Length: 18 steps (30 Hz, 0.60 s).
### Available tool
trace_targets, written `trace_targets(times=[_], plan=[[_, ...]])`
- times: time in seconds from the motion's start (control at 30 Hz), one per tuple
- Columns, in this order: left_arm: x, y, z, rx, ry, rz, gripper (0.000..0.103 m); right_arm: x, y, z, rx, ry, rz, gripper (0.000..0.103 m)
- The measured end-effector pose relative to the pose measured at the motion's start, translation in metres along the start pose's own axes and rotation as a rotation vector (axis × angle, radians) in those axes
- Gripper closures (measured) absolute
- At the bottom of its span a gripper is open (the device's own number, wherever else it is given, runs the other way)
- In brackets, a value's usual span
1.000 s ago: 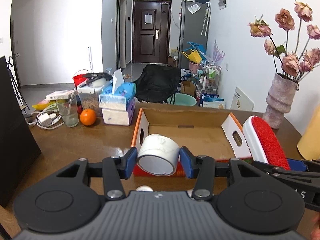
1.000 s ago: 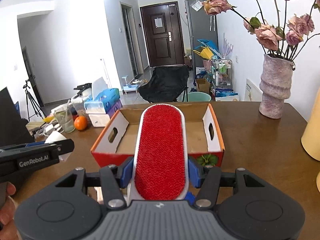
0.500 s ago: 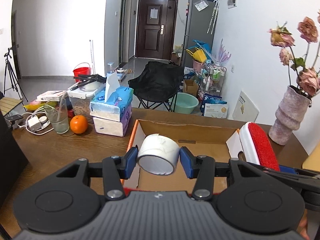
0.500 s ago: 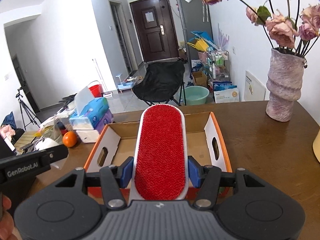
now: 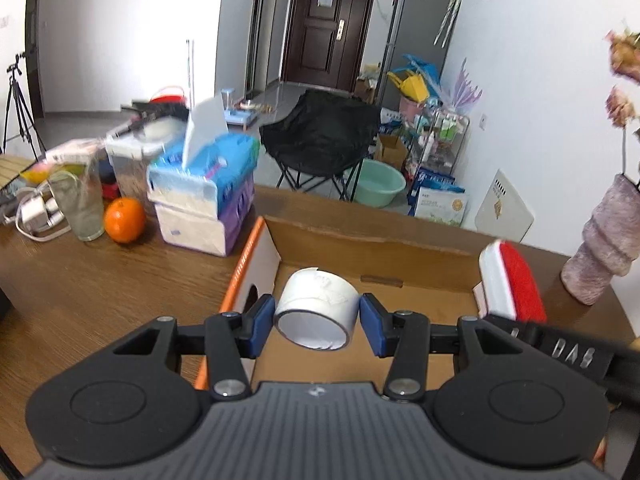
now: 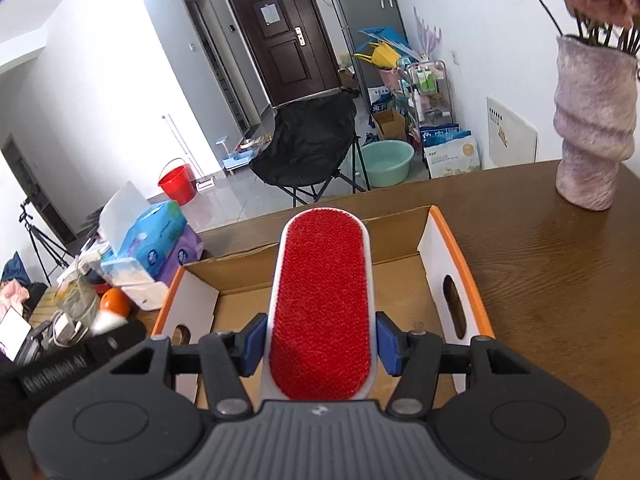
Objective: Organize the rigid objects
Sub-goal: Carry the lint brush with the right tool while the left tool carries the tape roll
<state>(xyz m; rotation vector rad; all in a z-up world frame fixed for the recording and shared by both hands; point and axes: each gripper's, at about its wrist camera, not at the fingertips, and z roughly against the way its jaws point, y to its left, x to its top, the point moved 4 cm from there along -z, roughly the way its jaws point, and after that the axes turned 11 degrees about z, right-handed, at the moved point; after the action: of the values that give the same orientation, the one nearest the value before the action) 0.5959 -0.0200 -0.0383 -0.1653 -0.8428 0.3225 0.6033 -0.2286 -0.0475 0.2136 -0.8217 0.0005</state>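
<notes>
My left gripper [image 5: 317, 326] is shut on a white tape roll [image 5: 317, 308] and holds it over the left part of an open cardboard box [image 5: 372, 244] with orange edges. My right gripper [image 6: 322, 346] is shut on a red lint brush [image 6: 322, 300] with a white rim, held over the middle of the same box [image 6: 456, 276]. The brush [image 5: 514, 284] and the right gripper's body also show at the right of the left wrist view. The box floor under both looks bare.
The box sits on a brown wooden table [image 6: 560, 280]. Left of it are stacked tissue packs [image 5: 204, 196], an orange [image 5: 125, 220], a glass [image 5: 82, 208] and a charger with cable. A pink vase with dried flowers [image 6: 592, 128] stands at the right.
Both grippers have moved forward and over the box with their loads. The tape roll and the brush now hang above the box interior instead of in front of its near wall.
</notes>
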Motion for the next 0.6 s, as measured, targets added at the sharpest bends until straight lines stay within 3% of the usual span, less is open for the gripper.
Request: trace_targets(times=[0.43, 0.6], plan=[[-0.021, -0.005, -0.057, -0.01, 0.051, -0.026, 0.055, 0.002, -0.018, -0.049, 0.029, -0.021, -0.048, 0.048], [-0.023, -0.003, -0.068, 0.023, 0.051, -0.04, 0.055, 0.0, -0.025, -0.063, 0.029, -0.028, -0.069, 0.048]])
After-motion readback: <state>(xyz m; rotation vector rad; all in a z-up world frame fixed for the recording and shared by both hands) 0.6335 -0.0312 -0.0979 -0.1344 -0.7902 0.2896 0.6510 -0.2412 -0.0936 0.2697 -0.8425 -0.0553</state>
